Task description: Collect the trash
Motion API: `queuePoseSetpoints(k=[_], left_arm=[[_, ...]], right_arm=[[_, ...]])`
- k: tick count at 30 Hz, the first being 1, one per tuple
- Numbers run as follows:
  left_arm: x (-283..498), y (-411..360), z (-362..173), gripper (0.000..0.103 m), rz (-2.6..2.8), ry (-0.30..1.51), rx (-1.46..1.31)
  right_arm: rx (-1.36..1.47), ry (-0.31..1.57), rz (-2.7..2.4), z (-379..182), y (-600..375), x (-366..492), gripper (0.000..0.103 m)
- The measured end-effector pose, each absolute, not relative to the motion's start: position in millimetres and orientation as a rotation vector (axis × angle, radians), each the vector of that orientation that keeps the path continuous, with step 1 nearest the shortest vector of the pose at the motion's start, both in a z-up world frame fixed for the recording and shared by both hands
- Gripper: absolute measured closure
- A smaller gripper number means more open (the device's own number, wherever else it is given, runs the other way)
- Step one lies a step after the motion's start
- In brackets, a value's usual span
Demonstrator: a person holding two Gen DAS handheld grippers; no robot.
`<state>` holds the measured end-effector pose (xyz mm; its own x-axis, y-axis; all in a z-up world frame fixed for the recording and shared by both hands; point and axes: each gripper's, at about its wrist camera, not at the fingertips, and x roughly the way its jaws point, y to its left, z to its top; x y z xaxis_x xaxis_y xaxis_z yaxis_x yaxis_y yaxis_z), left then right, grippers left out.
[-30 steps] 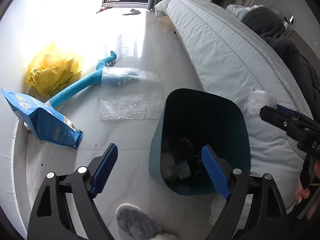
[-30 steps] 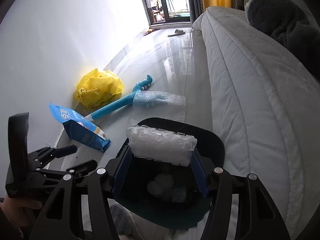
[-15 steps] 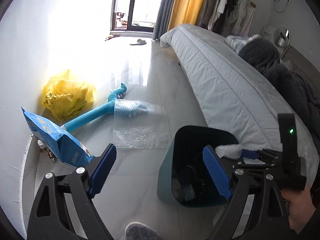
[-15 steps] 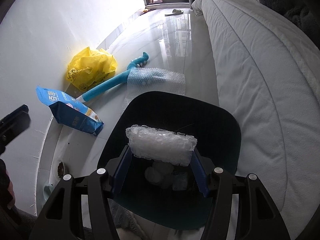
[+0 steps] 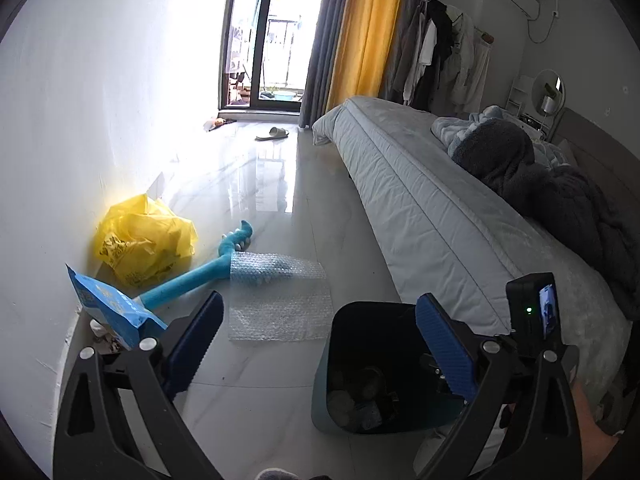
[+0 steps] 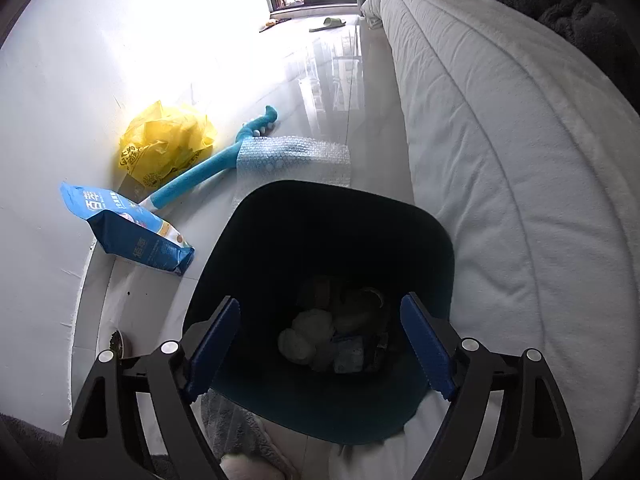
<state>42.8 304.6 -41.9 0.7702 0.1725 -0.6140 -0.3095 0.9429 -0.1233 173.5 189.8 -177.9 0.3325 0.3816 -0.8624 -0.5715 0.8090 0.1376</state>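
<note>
Both claws spread, empty: right claw (image 6: 320,344) over the bin (image 6: 436,240) beside the bed; left claw (image 5: 316,344) faces the bubble wrap sheet (image 5: 280,300), flat on the floor ahead-left toward the wall, long axis pointing away. Left arm looks nearer.

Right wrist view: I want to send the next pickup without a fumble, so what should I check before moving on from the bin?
1. Right gripper empty, fingers spread: ok.
2. Left gripper empty and open: ok.
3. Dark teal plastic trash bin upright beside the bed, with room above the trash inside: ok.
4. Clear bubble wrap sheet flat on the floor, far edge draped over the blue foam stick: not ok for a clean lift.
5. Blue snack bag and crumpled yellow plastic bag lie uncovered by the wall: ok.
6. Whether the snack bag is empty: cannot tell.
</note>
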Motion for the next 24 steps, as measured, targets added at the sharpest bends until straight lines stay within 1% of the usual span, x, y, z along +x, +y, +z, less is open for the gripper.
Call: queuePoseSetpoints(k=[3,10,18,24], left_arm=[[40,290,-35,0.004,0.275,0.621,-0.200],[33,246,-22,0.004,0.232,0.583,-0.210],[23,184,-4,0.003,0.158,0.534,-0.166],[9,144,11,0.003,0.144,0.455,-0.128]], right_arm=[[-0.187,0.997,0.641,-153,170,167,0.016],[-0.166,0.828,0.638,-95,109,150,0.005],[-0.098,0.697,0.564,-49,14,135,0.003],[-0.050,0.590,0.499,-16,-61,110,0.003]])
